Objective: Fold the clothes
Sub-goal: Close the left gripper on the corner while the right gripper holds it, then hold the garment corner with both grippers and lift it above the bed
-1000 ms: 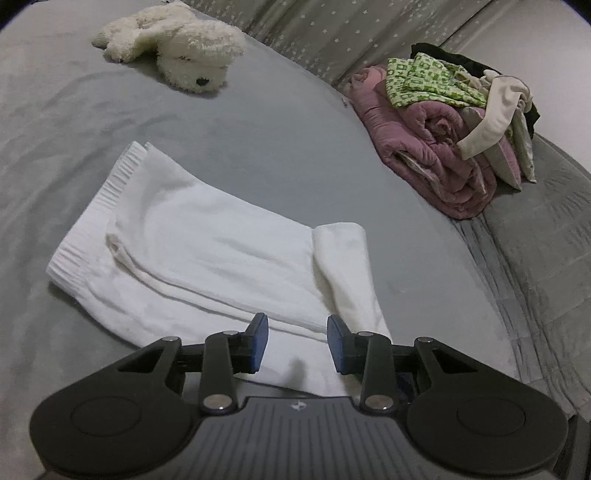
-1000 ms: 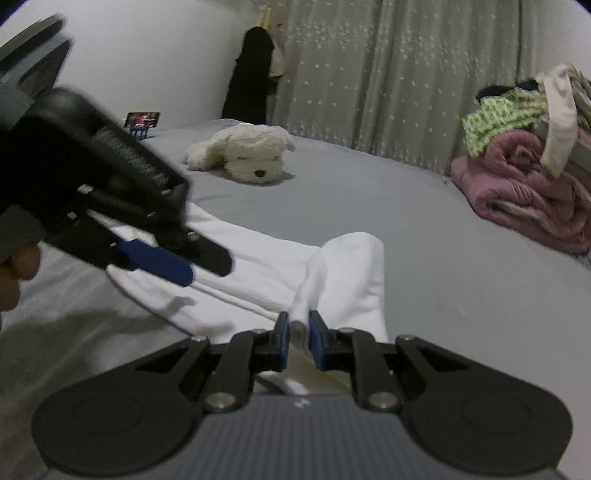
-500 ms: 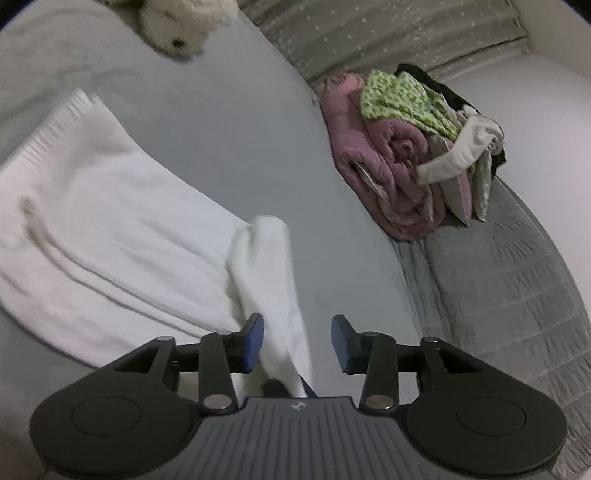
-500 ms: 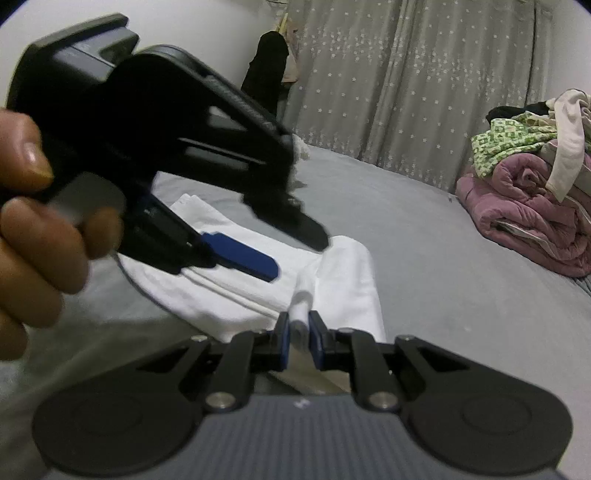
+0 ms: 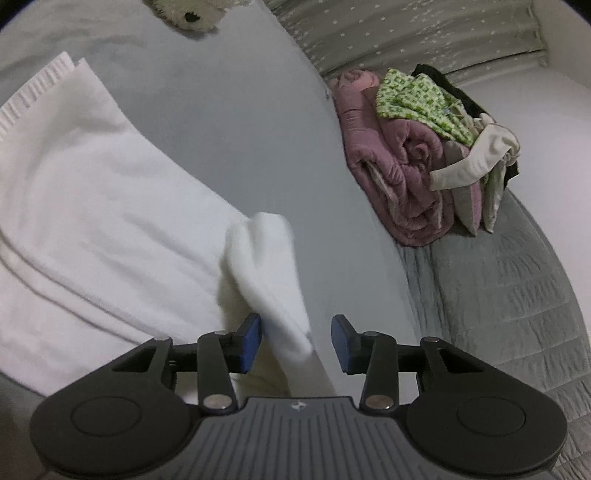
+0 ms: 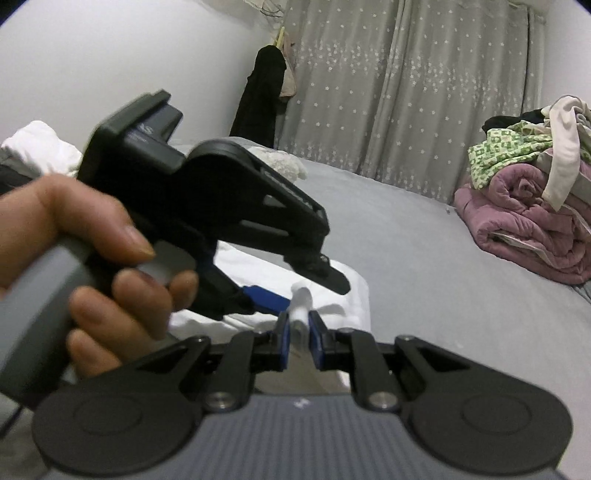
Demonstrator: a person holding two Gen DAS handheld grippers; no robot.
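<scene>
A white garment (image 5: 92,206) lies folded on the grey bed (image 5: 240,122), ribbed hem at the far left. Its narrow folded end (image 5: 269,266) rises toward me and runs between the jaws of my left gripper (image 5: 295,343). Those jaws are closing, and the cloth brushes the left blue pad (image 5: 249,341) while the right pad stands clear of it. In the right wrist view my right gripper (image 6: 300,339) is shut on a pinched ridge of the same white garment (image 6: 332,295). A hand (image 6: 92,236) holds the left gripper just above and left of it, its blue pad (image 6: 266,299) close to the ridge.
A rolled pink quilt (image 5: 406,166) topped with green, cream and black clothes sits at the bed's right side. A white plush dog (image 5: 192,14) lies at the far end. A grey quilted blanket (image 5: 498,277) covers the right edge. Starred curtains (image 6: 406,92) and a hanging dark garment (image 6: 262,96) stand behind.
My left gripper has swung right and down onto the garment's raised end, which now sits between its jaws. The right gripper keeps its hold on the pinched cloth.
</scene>
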